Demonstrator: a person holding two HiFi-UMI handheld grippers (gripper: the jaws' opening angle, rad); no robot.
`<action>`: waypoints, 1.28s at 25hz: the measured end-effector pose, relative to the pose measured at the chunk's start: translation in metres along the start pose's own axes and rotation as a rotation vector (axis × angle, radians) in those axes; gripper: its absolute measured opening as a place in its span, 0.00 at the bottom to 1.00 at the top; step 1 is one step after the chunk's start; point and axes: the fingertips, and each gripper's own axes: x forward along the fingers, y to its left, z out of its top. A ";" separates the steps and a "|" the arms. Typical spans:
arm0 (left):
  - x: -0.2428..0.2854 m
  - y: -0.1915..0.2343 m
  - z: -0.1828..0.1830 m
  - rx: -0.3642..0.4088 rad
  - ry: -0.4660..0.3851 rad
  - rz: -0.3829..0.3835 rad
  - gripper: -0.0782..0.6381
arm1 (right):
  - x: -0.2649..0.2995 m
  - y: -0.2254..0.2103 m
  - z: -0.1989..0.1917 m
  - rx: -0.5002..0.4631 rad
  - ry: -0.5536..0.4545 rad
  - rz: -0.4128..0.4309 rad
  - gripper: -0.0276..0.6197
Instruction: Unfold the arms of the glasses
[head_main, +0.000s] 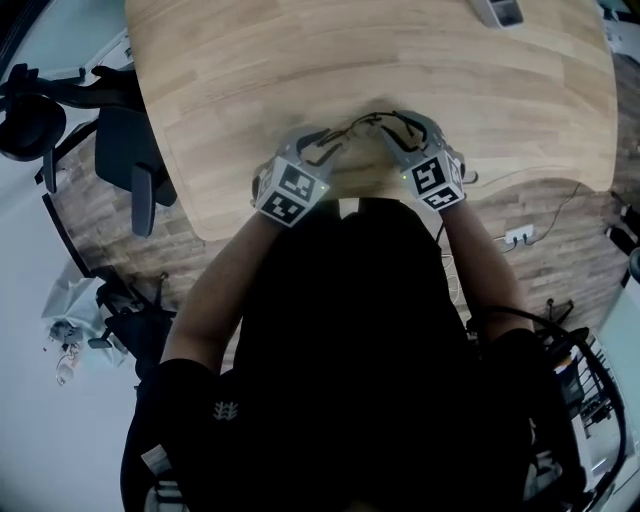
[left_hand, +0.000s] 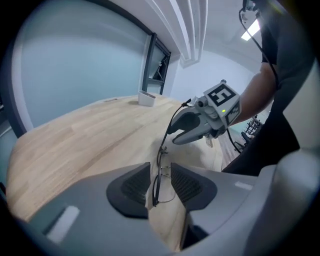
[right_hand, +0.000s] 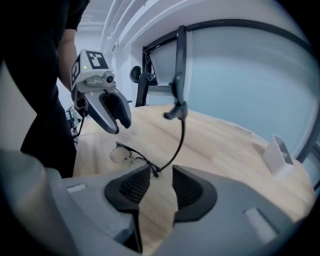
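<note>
Glasses with a thin black wire frame (right_hand: 133, 151) lie on the pale wooden surface (right_hand: 225, 145). Their hinge is just at the tips of the right claw (right_hand: 161, 172), and one arm curves upward. That claw is released. The left claw (left_hand: 160, 167) hovers released above the lenses.

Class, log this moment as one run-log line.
left gripper: open, glasses between jaws | right gripper: open, at hinge | one arm raised

**Where the glasses (head_main: 368, 124) lie on the surface (head_main: 300, 60)**

Near its lower edge, mid-frame. The left hand-held gripper (head_main: 325, 145) is just left of them, the right hand-held gripper (head_main: 398, 140) just right. An office chair (head_main: 125, 165) stands beside the surface's left side.
</note>
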 end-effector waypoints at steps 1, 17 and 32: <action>0.007 0.000 -0.002 -0.003 0.023 -0.008 0.30 | -0.004 0.006 -0.003 0.008 -0.003 0.009 0.24; 0.060 -0.001 -0.015 0.034 0.166 -0.099 0.23 | -0.027 0.032 -0.024 0.148 0.014 -0.038 0.24; 0.035 -0.005 -0.016 0.069 0.114 -0.162 0.16 | -0.004 0.027 0.014 0.736 -0.159 0.111 0.40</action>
